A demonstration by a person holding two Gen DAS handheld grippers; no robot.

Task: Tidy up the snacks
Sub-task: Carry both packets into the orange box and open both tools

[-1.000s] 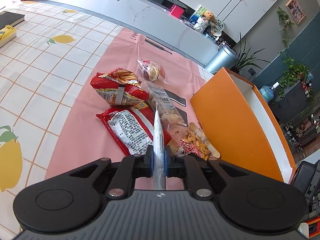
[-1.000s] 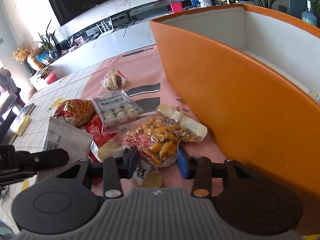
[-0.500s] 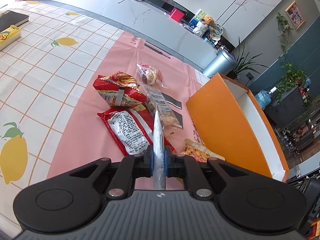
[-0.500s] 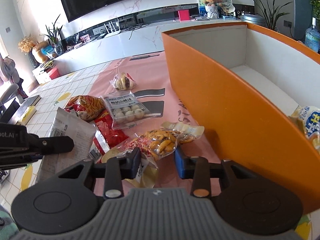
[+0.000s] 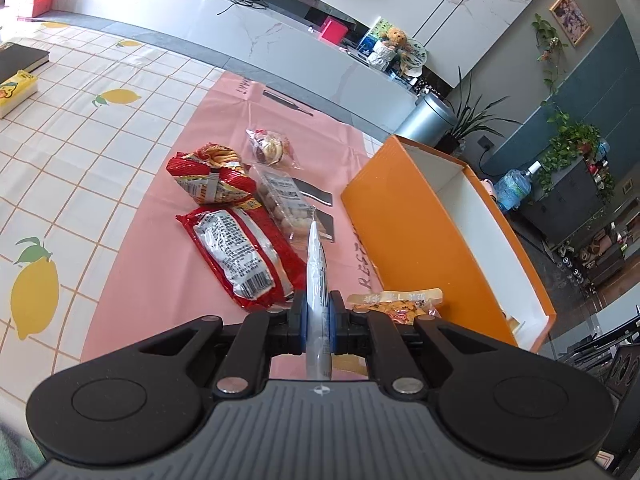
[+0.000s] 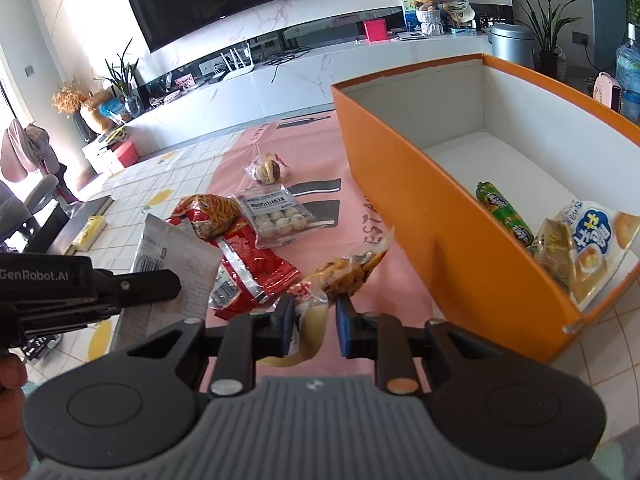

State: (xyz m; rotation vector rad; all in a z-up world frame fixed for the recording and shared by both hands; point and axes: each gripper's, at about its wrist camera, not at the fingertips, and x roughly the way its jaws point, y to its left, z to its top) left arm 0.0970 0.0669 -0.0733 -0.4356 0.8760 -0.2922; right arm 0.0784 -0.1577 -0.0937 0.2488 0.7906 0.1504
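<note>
My left gripper (image 5: 318,316) is shut on a flat silver-white snack packet (image 5: 317,264), held edge-on above the pink mat; the packet also shows in the right wrist view (image 6: 176,256). My right gripper (image 6: 312,316) is shut on a clear bag of orange snacks (image 6: 348,272) and holds it lifted beside the orange box (image 6: 400,184). The same bag shows in the left wrist view (image 5: 400,304). On the mat lie a long red packet (image 5: 240,256), a red crisps bag (image 5: 208,180), a clear tray of white balls (image 6: 276,216) and a small pastry bag (image 6: 268,168).
The orange box (image 5: 420,236) stands at the right of the mat and holds a green sausage (image 6: 504,212) and several packets (image 6: 588,248) at its near end. A black book (image 5: 20,60) and a yellow box (image 5: 16,88) lie far left on the lemon tablecloth.
Both grippers rose and pulled back. My right gripper closed on the orange snack bag and lifted it off the mat. The inside of the box has come into view.
</note>
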